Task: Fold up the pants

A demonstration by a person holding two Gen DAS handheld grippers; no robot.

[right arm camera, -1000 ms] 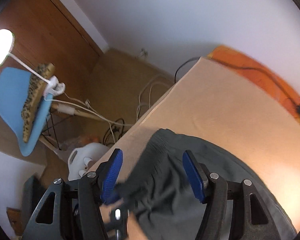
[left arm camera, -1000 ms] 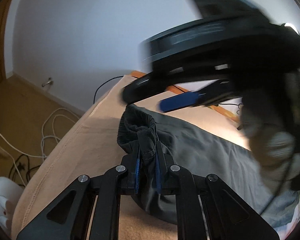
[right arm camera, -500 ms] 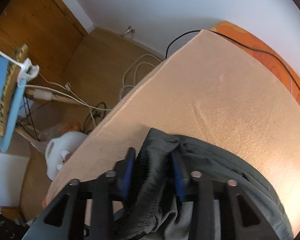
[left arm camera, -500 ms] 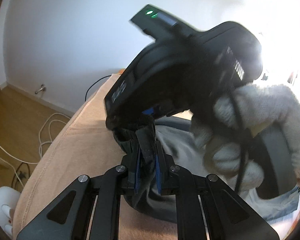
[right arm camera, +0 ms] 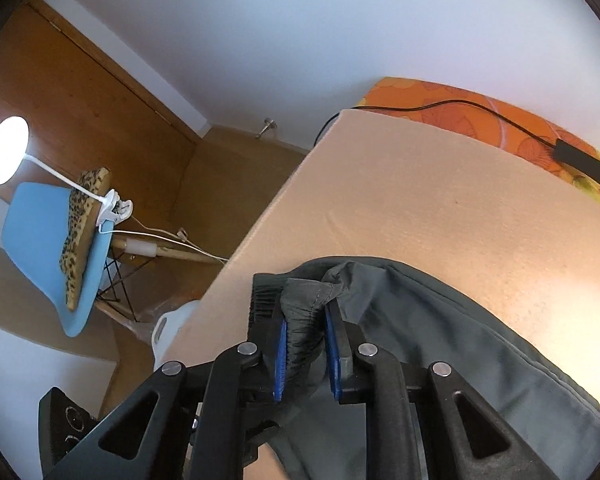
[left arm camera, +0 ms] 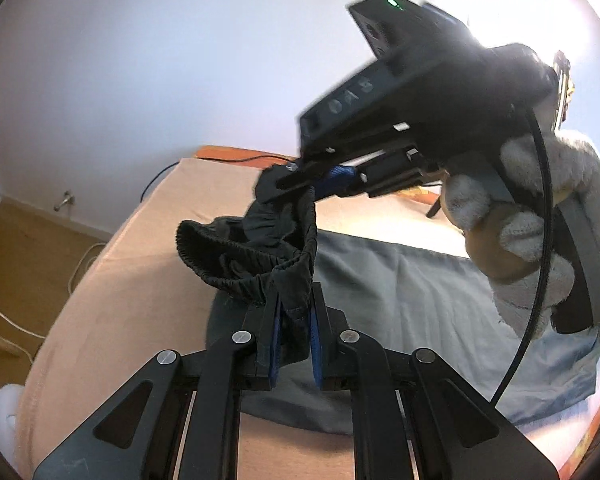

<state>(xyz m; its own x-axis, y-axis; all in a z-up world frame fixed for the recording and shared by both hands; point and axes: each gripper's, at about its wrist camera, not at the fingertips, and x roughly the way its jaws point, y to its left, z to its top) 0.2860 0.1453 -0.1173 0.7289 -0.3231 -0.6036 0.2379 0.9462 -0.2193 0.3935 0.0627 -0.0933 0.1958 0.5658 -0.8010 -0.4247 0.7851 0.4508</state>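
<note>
Dark grey pants (left arm camera: 400,280) lie on a beige blanket (left arm camera: 148,264), the legs running off to the right. My left gripper (left arm camera: 294,312) is shut on a fold of the elastic waistband (left arm camera: 244,264). In the same view my right gripper (left arm camera: 300,184), held by a gloved hand (left arm camera: 532,216), grips the far side of the waistband, which hangs open and lifted between the two. In the right wrist view, the right gripper (right arm camera: 305,320) has its jaws closing, its blue pads pressing on bunched waistband fabric (right arm camera: 300,296) of the pants (right arm camera: 440,328).
The blanket's (right arm camera: 420,184) left edge drops to a wooden floor. An orange sheet (right arm camera: 460,104) with a black cable and adapter (right arm camera: 580,158) lies at the far side. A blue chair (right arm camera: 40,248), a lit lamp (right arm camera: 6,156) and a white object (right arm camera: 172,320) stand beside the bed.
The right gripper's wide jaws came down and closed on the waistband. Both grippers then lifted it, and the waistband now stretches open between them.
</note>
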